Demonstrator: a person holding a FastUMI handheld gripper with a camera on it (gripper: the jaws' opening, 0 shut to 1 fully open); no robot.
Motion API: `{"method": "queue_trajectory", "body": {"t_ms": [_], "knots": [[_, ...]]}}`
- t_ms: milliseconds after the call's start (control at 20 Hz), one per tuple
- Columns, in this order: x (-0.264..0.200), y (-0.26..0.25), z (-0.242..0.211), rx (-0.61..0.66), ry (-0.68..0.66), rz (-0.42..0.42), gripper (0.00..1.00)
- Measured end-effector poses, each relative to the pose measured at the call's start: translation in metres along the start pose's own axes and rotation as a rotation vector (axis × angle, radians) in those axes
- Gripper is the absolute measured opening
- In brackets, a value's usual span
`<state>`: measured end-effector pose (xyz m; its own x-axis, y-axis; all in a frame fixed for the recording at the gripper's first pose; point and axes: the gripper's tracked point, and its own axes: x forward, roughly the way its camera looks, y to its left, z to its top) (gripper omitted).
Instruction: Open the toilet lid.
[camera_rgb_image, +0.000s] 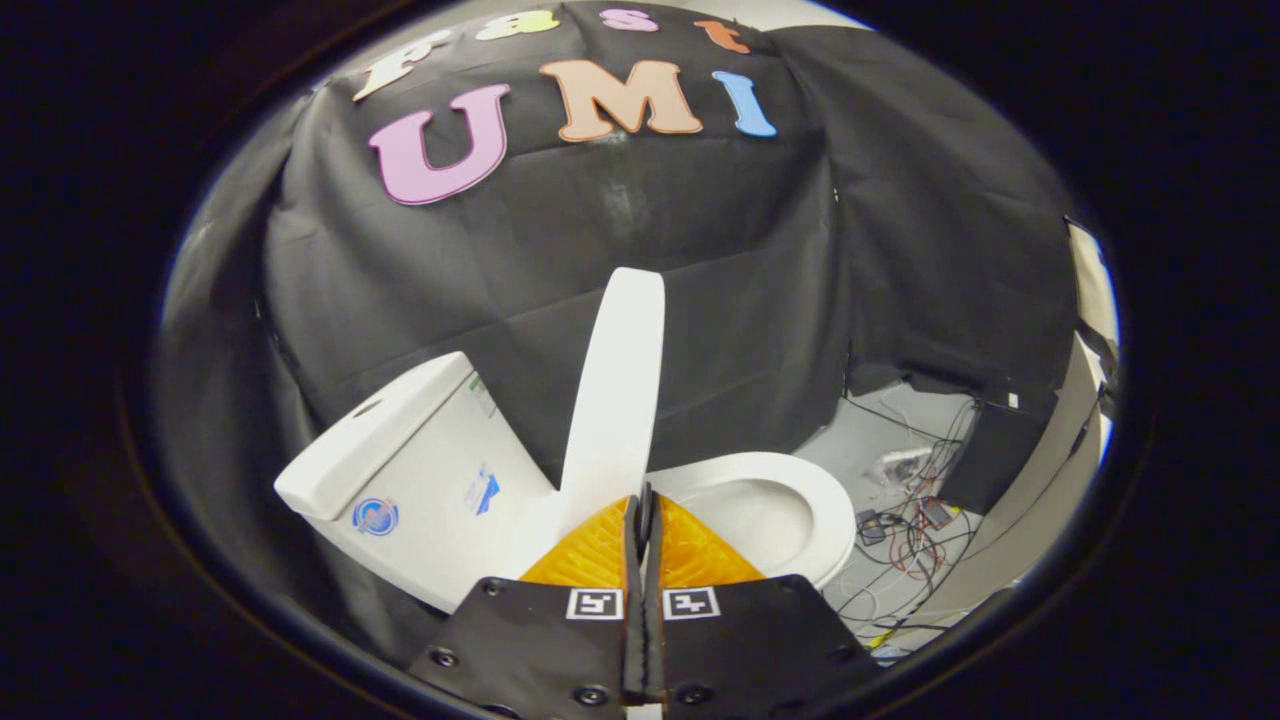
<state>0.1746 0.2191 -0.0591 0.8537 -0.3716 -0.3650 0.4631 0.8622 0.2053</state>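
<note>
A white toilet stands against the black cloth wall, seen from the side. Its lid (618, 380) is raised and stands nearly upright, edge-on to me, between the tank (410, 470) and the seat (790, 500). The seat ring lies flat over the bowl and is uncovered. My gripper (640, 497) is shut, its two fingers pressed together with nothing visible between them. The fingertips sit just in front of the lid's lower end, near the hinge; whether they touch it I cannot tell.
Beyond the seat, loose cables and small electronic boxes (905, 525) lie on the grey floor. A dark box (990, 450) stands by the cloth wall there. A pale panel (1050, 470) runs along the far side.
</note>
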Motion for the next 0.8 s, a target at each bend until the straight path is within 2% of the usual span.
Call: {"method": "queue_trajectory", "body": {"t_ms": [800], "knots": [[-0.006,0.064,0.010,-0.110,-0.013,0.054,0.01]]}}
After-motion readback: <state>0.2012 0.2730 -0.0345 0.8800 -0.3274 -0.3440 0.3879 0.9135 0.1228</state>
